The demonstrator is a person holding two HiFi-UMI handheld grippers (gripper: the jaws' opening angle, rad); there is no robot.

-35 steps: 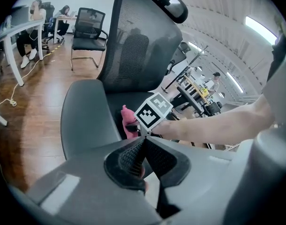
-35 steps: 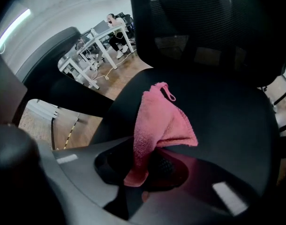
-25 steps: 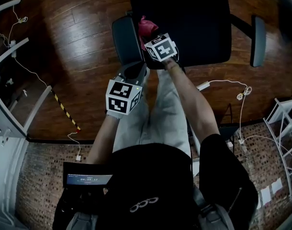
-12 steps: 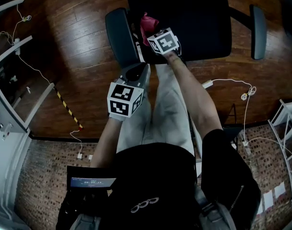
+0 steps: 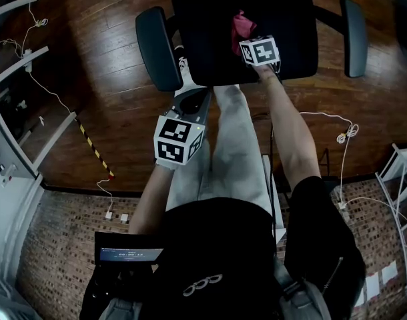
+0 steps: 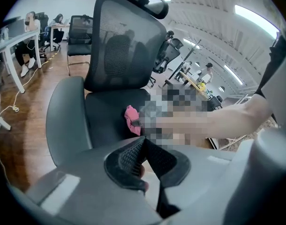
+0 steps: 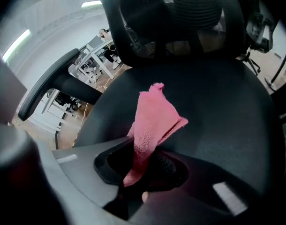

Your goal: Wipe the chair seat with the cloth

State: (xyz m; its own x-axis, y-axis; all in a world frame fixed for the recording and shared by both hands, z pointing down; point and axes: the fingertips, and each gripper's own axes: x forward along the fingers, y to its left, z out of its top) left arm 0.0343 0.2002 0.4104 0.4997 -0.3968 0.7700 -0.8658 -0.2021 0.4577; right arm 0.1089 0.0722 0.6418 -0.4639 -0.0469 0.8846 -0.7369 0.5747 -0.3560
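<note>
Right gripper (image 5: pixel 246 36) swept cloth (image 5: pixel 241 24) rightward across the seat (image 5: pixel 207 32), arm (image 5: pixel 288 129) outstretched.

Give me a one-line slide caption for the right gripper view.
Right gripper shut on a pink cloth at the black chair seat, mesh backrest behind.

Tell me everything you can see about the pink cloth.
The cloth is a small pink rag, fuzzy like terry or microfibre, crumpled and folded into a loose strip. The right claw is shut on its lower end, and the rest sticks out of the jaws over the black chair seat. Whether its free end presses on the seat can't be told. Nothing else touches it.
</note>
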